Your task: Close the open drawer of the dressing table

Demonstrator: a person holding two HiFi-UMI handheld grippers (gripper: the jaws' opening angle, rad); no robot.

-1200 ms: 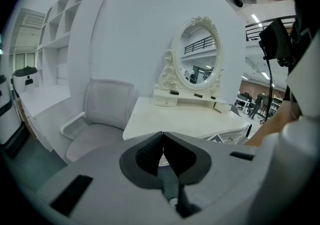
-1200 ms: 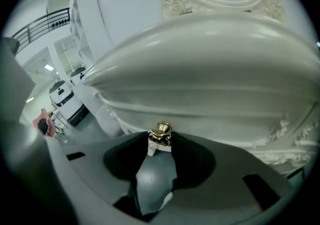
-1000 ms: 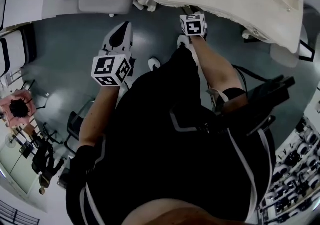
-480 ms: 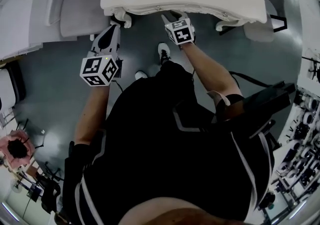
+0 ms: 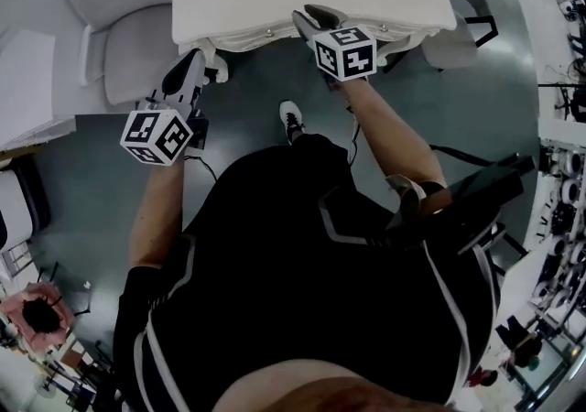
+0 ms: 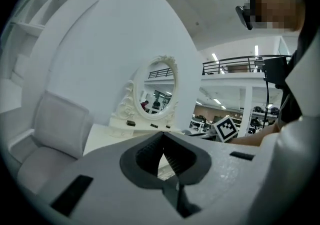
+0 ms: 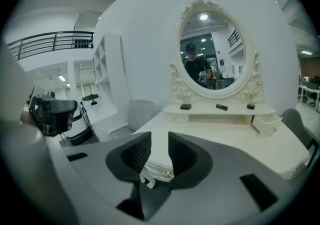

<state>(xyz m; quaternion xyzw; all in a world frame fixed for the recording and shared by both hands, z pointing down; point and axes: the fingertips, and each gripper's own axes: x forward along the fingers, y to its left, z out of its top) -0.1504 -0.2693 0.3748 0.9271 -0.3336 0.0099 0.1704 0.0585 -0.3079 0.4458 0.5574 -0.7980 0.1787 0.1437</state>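
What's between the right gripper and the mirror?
Bare tabletop, then a shelf with dark things, in the right gripper view. The right gripper is closing its fingers on nothing.

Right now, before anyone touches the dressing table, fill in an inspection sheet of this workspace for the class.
Surface: dressing table top, cream, mostly bare.
Job's things: small drawer at the mirror shelf right end looks pulled out.
Clutter: three small dark items on that shelf.
Grippers: left gripper shut, empty; right gripper closing, nothing between its jaws.
Cables: thin black cable below left gripper.
Surroundings: oval mirror, white armchair, grey floor.
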